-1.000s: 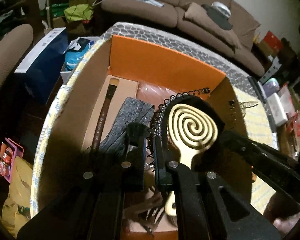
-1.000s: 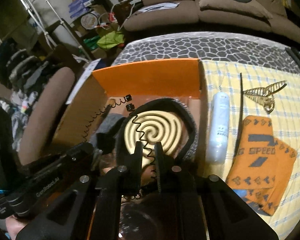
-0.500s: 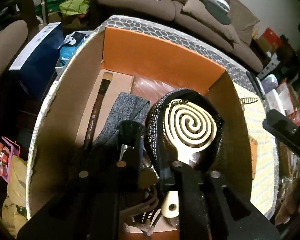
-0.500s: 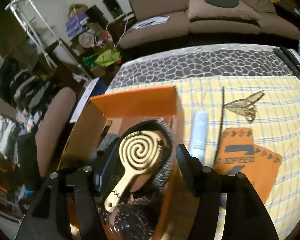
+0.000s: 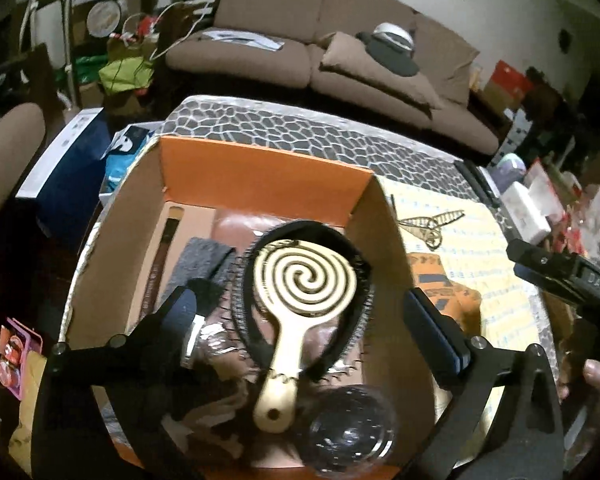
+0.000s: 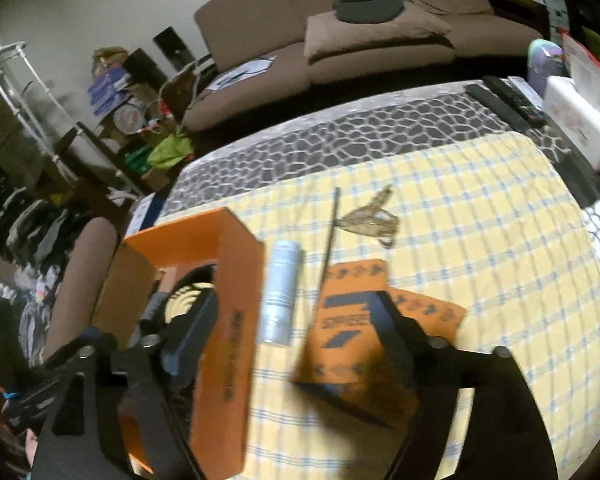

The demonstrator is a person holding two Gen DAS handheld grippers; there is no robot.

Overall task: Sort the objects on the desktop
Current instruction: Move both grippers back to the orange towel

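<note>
An orange cardboard box [image 5: 260, 168] holds a cream spiral hairbrush [image 5: 304, 280], a black headband [image 5: 352, 248] around it, a grey felt piece [image 5: 200, 260], a brown brush [image 5: 160, 256] and a clear round lid [image 5: 348, 440]. My left gripper [image 5: 300, 308] is open above the box, empty. My right gripper [image 6: 292, 328] is open and empty over the yellow checked cloth [image 6: 480, 220], right of the box [image 6: 228, 320]. On the cloth lie a silver tube [image 6: 280, 292], a thin black stick [image 6: 328, 240], orange socks [image 6: 360, 320] and a gold hair clip [image 6: 372, 216].
The table has a grey pebble-pattern cover [image 6: 340, 136]. A remote [image 6: 508, 100] and a white box [image 6: 580, 120] sit at its far right. A brown sofa [image 5: 320, 48] stands behind. A blue box [image 5: 68, 168] and clutter lie left of the table.
Both grippers have opened and let go of the headband and hairbrush, which now lie in the box. Both have pulled back and up; the right one moved right over the cloth.
</note>
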